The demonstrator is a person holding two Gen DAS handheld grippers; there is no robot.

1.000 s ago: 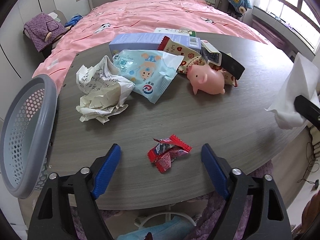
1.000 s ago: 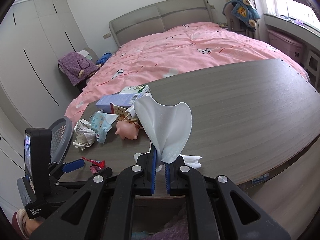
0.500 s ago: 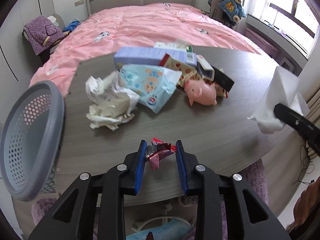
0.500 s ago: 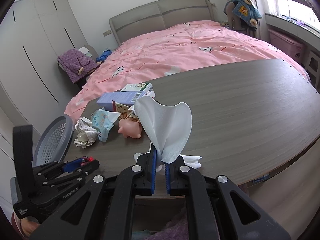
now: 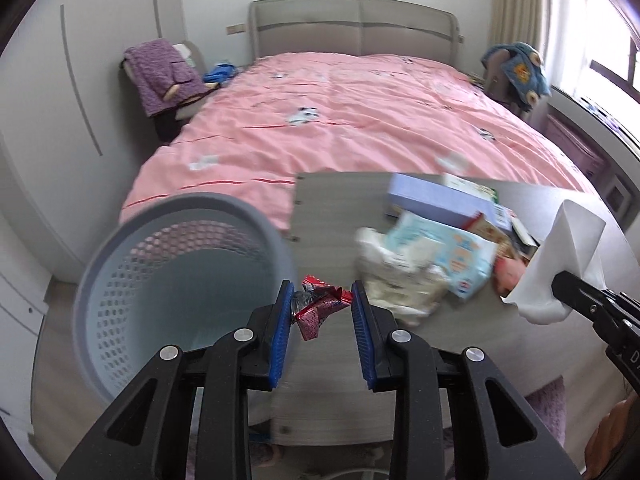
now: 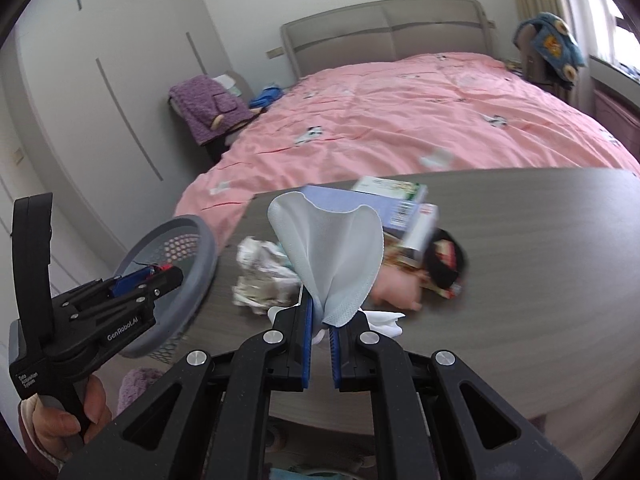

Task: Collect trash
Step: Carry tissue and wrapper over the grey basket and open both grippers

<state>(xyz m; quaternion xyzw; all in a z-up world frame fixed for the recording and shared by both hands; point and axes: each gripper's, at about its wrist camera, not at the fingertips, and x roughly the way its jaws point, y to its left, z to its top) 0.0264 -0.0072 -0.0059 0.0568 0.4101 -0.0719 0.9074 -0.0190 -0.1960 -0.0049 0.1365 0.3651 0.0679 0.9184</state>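
Note:
My left gripper [image 5: 320, 296] is shut on a red candy wrapper [image 5: 318, 306] and holds it in the air at the table's left end, beside the rim of the grey mesh basket [image 5: 120, 264]. It also shows in the right wrist view [image 6: 160, 274] over the basket [image 6: 200, 256]. My right gripper [image 6: 320, 320] is shut on a white tissue [image 6: 332, 256] above the table; the tissue shows in the left wrist view [image 5: 560, 264] too. Crumpled white paper [image 5: 396, 284] and a blue snack bag [image 5: 448, 252] lie on the table.
On the grey wooden table [image 6: 520, 240] also lie a lilac box [image 5: 432, 200], a green-white carton [image 6: 392, 188], a pink toy pig [image 6: 396, 284] and printed wrappers [image 6: 440, 264]. A pink bed [image 5: 360, 120] stands behind the table. The basket stands on the floor off the table's left end.
My left gripper lifted the red wrapper off the table and carried it left to the basket. My right gripper moved left with the tissue, closer to the pile.

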